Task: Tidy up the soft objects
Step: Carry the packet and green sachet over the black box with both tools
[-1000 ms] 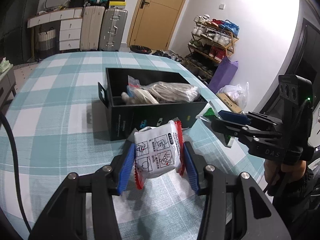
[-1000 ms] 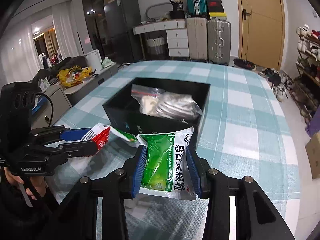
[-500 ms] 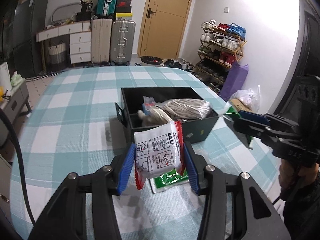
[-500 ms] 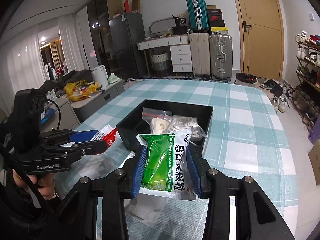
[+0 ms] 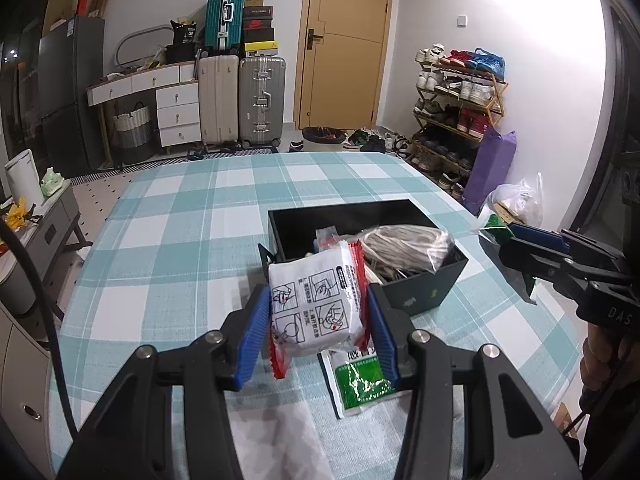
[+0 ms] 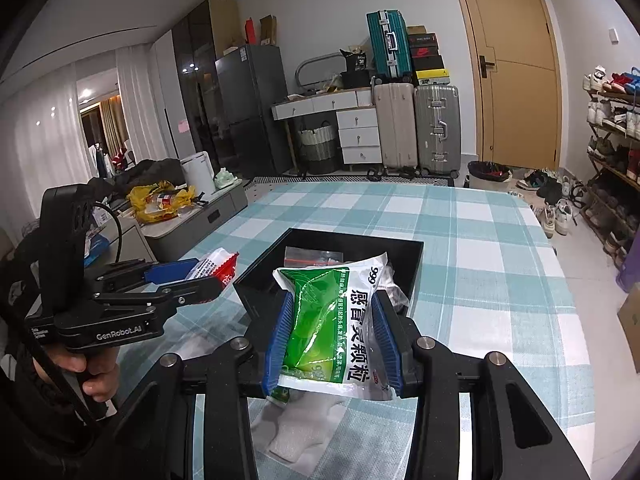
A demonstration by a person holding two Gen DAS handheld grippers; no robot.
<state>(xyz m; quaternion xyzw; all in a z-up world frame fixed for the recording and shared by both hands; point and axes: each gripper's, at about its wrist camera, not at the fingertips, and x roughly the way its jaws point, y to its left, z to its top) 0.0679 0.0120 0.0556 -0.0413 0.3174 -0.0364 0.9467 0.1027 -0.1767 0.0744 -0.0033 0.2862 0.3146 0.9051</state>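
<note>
The near part of the black box (image 5: 420,292) is covered by the white-and-red packet (image 5: 316,308) gripped in the left tool (image 5: 316,320). The upper end of the green sachet (image 5: 360,380) lying on the table (image 5: 180,216) is hidden behind that packet and the right-hand finger. In the right wrist view, most of the box interior (image 6: 320,258) is blocked by the green packet (image 6: 332,320) clamped in the right tool (image 6: 332,336), and a clear bag (image 6: 296,432) beneath is only partly seen. The small print on both packets cannot be read.
</note>
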